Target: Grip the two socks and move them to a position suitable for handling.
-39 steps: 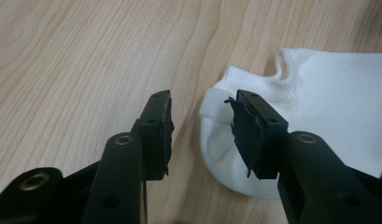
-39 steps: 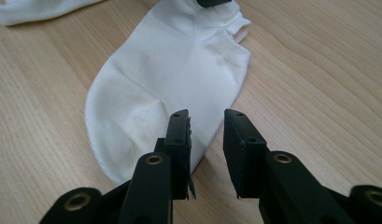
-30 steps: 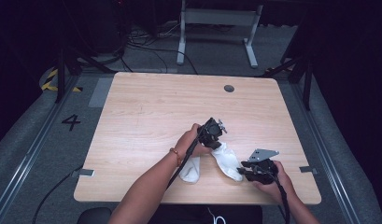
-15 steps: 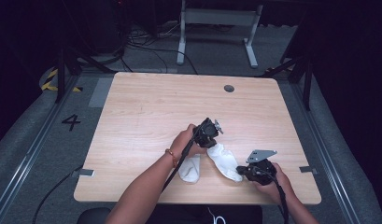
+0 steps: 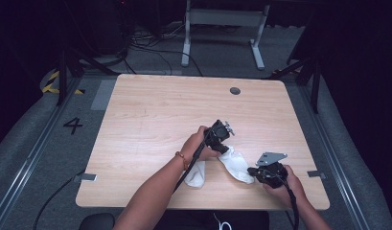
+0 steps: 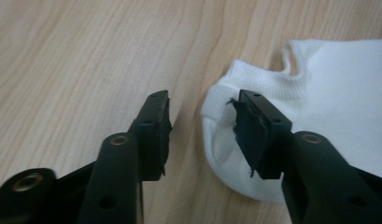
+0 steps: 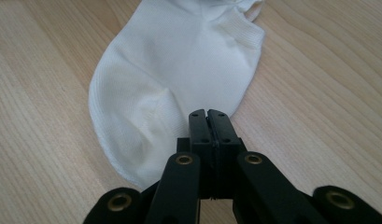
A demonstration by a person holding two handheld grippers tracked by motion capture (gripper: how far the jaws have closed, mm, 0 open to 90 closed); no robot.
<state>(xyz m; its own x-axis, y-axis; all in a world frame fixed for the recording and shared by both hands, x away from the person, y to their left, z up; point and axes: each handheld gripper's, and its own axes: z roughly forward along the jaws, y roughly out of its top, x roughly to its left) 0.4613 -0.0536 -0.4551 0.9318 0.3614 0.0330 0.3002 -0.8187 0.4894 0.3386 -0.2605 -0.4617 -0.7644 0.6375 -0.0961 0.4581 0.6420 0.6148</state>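
Table point(image 5: 145, 110): pale wood, seen from above; the work is set near its front edge.

Left sock point(image 5: 196, 173): white, lying flat by the front edge, partly hidden under the left forearm in the high view.

Left gripper point(image 6: 202, 128): jaws are parted and nothing is pinched; one jaw rests over bare wood, the other over the ribbed cuff of the right sock point(image 6: 328, 126). In the high view the left gripper point(image 5: 223, 139) is held above that sock's near-centre end.

Right sock, place: stretched between the two grippers, slanting toward the front right; also seen in the high view point(image 5: 236, 164) and the right gripper view point(image 7: 174, 74).

Right gripper point(image 7: 208, 114): jaws are pressed together at the sock's rounded end; a fold of fabric seems to be caught between them, though the pinch itself is hidden. In the high view it sits at front right point(image 5: 255, 171).

Handling: the sock is light, soft and limp, so it will sag and fold wherever it is unsupported. It is not fragile or slippery. The ribbed cuff is judged the best hold, being thicker.

Change: the left jaws have just been opening, with the cuff freed; earlier they were nearly closed. The right jaws were closed half a second ago and are kept so. The socks are hardly shifted.
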